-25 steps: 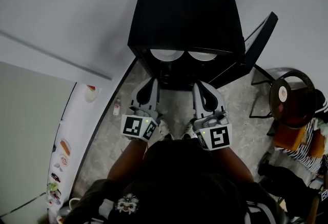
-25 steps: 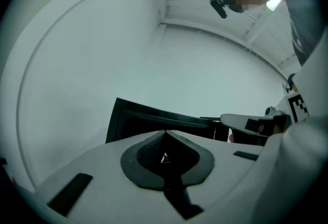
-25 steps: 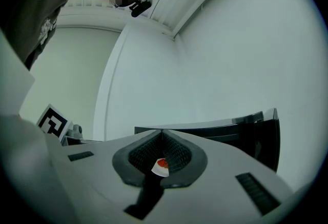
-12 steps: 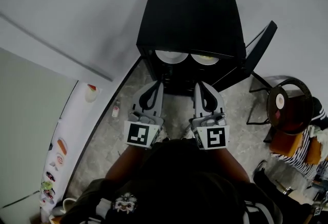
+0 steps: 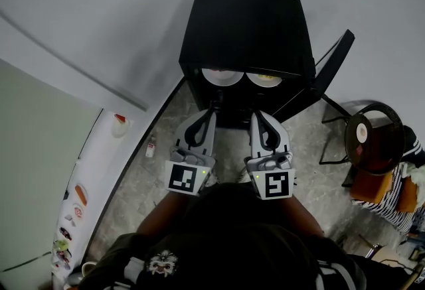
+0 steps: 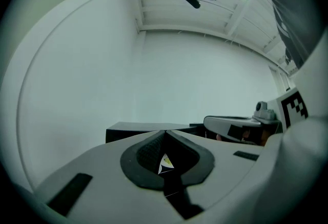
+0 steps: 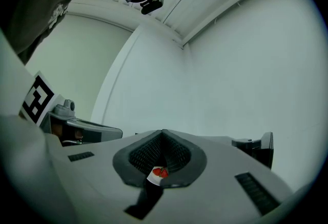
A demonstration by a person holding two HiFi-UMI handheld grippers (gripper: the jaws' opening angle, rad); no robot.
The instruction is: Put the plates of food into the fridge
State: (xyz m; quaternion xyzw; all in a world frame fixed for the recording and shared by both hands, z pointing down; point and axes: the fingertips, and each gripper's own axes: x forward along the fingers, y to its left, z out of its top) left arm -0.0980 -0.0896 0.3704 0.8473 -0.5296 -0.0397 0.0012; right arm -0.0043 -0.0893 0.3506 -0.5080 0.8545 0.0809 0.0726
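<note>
1. A pale wall [image 5: 99,16] fills the top of the head view.
2. The black fridge [image 5: 246,23] stands in the upper middle, against that wall. Its door [image 5: 332,63] is open and sticks out to the right.
3. A long white counter [image 5: 93,169] runs down the lower left. The things on it are too small to tell.
4. A round seat [image 5: 372,136] is at the right edge.
5. The left gripper [image 5: 211,111] is just below the fridge, left of the middle. Its jaws are pressed together and hold nothing.
6. The right gripper [image 5: 256,114] is near it, on the right. Its jaws are pressed together too, with nothing in them.
7. The left plate [image 5: 219,75] and the right plate [image 5: 264,79] sit side by side inside the fridge, just under its top edge.
</note>
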